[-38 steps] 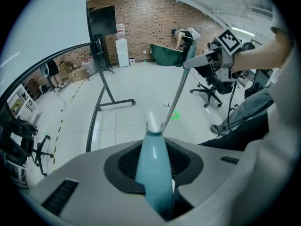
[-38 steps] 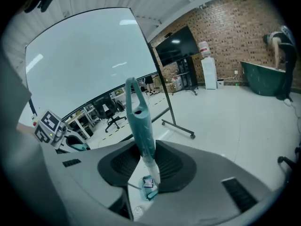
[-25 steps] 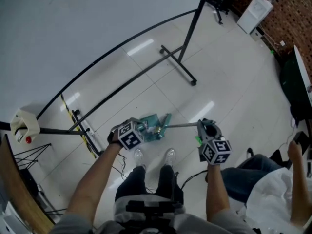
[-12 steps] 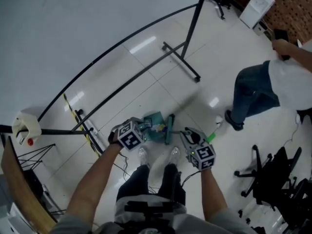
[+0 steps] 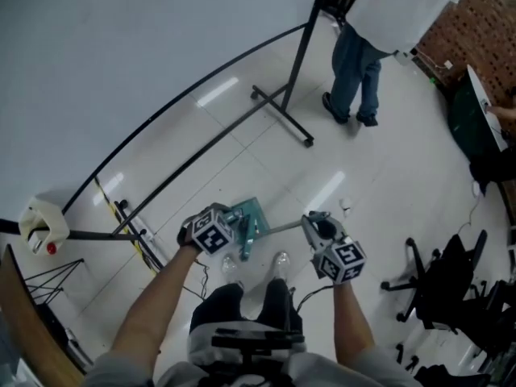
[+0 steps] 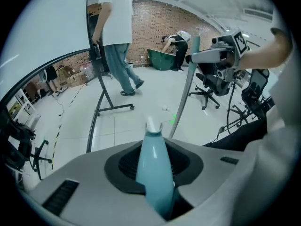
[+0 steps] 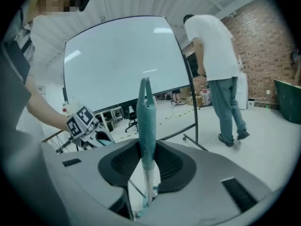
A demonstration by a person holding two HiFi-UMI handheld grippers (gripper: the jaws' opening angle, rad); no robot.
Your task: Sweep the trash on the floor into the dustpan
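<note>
In the head view my left gripper (image 5: 219, 226) is shut on the handle of the teal dustpan (image 5: 250, 211), which rests on the white floor just ahead of my shoes. That teal dustpan handle (image 6: 154, 173) fills the jaws in the left gripper view. My right gripper (image 5: 321, 230) is shut on the broom handle (image 5: 282, 227), which slants left and down to the broom head (image 5: 244, 243) beside the pan. The teal broom handle (image 7: 146, 121) stands upright between the jaws in the right gripper view. A small white scrap (image 5: 345, 205) lies on the floor to the right.
A person in a white shirt and jeans (image 5: 364, 47) stands at the black wheeled stand (image 5: 280, 107) of a big whiteboard. An office chair (image 5: 435, 285) and cables sit at the right. A green bin (image 6: 162, 59) stands far off by the brick wall.
The right gripper has shifted sideways with the broom, and the broom head now sits close against the pan. The person walked from the right side up to the stand. The left gripper held still.
</note>
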